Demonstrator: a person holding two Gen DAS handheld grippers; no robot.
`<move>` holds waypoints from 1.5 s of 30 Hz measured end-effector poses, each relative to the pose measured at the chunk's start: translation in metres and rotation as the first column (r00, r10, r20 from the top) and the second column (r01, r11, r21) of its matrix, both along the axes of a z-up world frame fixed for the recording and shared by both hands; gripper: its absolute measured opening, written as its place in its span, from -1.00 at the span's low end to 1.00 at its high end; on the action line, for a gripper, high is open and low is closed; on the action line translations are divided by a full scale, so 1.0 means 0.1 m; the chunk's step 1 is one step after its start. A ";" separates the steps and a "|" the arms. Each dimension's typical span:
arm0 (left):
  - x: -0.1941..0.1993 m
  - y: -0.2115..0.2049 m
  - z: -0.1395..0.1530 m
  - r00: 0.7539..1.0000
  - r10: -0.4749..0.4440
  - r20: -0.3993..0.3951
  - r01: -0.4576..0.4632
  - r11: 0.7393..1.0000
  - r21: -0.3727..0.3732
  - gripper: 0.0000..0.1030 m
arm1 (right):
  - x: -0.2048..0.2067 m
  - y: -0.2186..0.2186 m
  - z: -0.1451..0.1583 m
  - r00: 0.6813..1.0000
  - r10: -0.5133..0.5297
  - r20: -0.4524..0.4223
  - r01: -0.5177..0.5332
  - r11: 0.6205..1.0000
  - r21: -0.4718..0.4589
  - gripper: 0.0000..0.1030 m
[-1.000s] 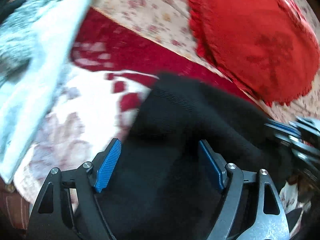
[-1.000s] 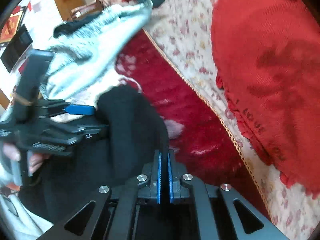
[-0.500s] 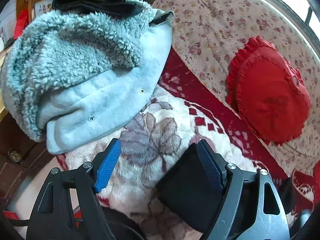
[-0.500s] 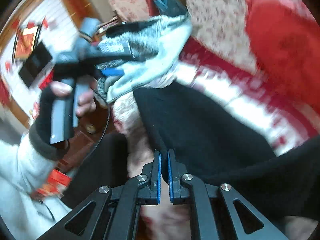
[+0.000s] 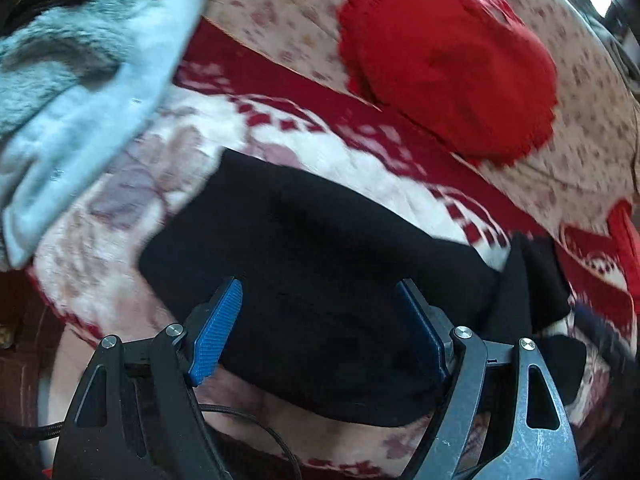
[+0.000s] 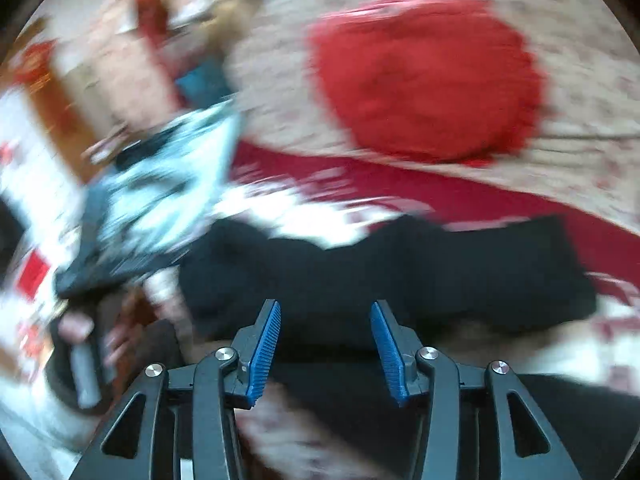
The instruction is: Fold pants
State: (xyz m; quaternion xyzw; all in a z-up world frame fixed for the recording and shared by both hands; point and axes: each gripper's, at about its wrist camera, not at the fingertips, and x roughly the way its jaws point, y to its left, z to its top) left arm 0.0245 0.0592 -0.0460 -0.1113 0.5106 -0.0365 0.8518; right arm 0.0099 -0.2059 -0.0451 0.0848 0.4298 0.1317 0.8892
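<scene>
Lying folded under both, black pants (image 5: 320,264) span the blanket (image 5: 120,200); left hand-held gripper (image 5: 320,320) gapes empty, right hand-held gripper (image 6: 325,344) opening, nothing pinched.

**Cloth all round you, hard plastic and metal in your hands**

You have the black pants (image 5: 320,264) in front of you: matt, soft knit-looking cloth with no sheen. Under them lies a plush blanket (image 5: 340,152), fuzzy white and red pile. The grey jacket (image 5: 84,80) looks fleecy and rough on one face, smoother on the other. The red cushion (image 5: 448,68) is woven cloth with a frilled edge; the sofa back (image 5: 580,128) is flowered fabric. Your left gripper (image 5: 320,332) has matt black plastic arms, ribbed blue pads (image 5: 216,332) and bright metal screws; one arm looks like scratched grey metal.
</scene>
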 end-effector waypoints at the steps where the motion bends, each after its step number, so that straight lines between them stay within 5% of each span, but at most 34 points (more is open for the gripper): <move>1: 0.00 -0.08 0.00 1.000 -0.020 -0.003 0.020 1.000 -0.003 0.55 | 0.13 -0.14 0.01 1.000 -0.018 -0.006 0.018 1.000 -0.016 -0.11; 7: 0.00 -0.47 0.09 0.985 -0.171 0.019 0.171 0.984 -0.043 0.55 | 0.80 -0.81 -0.12 0.984 -0.165 -0.061 0.151 0.969 -0.198 -0.10; 14: 0.12 -0.89 -0.06 0.952 -0.303 -0.044 0.303 0.953 -0.002 0.55 | 1.24 -1.08 -0.60 0.978 -0.130 -0.161 0.090 0.968 -0.235 -0.06; 17: 0.18 -1.06 -0.15 0.949 -0.311 -0.052 0.314 0.948 0.048 0.55 | 1.34 -1.27 -0.70 0.979 -0.141 -0.144 0.125 0.985 -0.114 -0.06; 18: 0.20 -1.11 -0.16 0.948 -0.315 -0.052 0.318 0.946 0.063 0.55 | 1.35 -1.35 -0.70 0.980 -0.152 -0.128 0.145 0.988 -0.061 -0.14; 21: 0.24 -1.23 -0.18 0.938 -0.343 -0.042 0.346 0.935 0.080 0.55 | 1.30 -1.41 -0.60 0.986 -0.137 -0.095 0.134 0.990 -0.042 -0.78; 23: 0.24 -1.34 -0.17 0.922 -0.385 -0.031 0.386 0.916 0.108 0.33 | 1.20 -1.37 -0.41 0.992 -0.111 -0.052 0.109 0.993 -0.036 -0.85; 25: 0.21 -1.41 -0.14 0.907 -0.421 -0.018 0.420 0.897 0.136 -0.25 | 1.02 -1.35 -0.11 0.996 -0.089 0.015 0.089 0.995 -0.034 -0.86; 27: 0.16 -1.44 -0.06 0.878 -0.479 -0.009 0.478 0.874 0.088 -0.52 | 0.76 -1.35 0.24 0.993 -0.066 0.095 0.070 0.997 -0.042 -0.87; 33: -0.30 -1.50 0.15 0.786 -0.608 0.113 0.593 0.793 0.141 -0.52 | -0.46 -1.35 0.99 0.963 -0.039 0.265 0.064 0.994 -0.086 -0.87; 37: -0.63 -1.52 -0.05 0.716 -0.695 0.068 0.677 0.715 0.176 -0.52 | -1.18 -1.35 0.68 0.989 -0.051 0.141 0.070 0.988 -0.135 -0.87; 41: -0.72 -1.53 -0.19 0.715 -0.699 0.025 0.683 0.705 0.189 -0.52 | -1.49 -1.56 0.17 0.983 -0.173 -0.053 0.164 0.976 -0.140 -0.82; 45: -0.72 -1.42 -0.09 0.740 -0.672 0.028 0.664 0.736 0.132 -0.41 | -1.56 -1.68 0.12 0.960 -0.274 -0.047 0.267 0.956 -0.124 0.03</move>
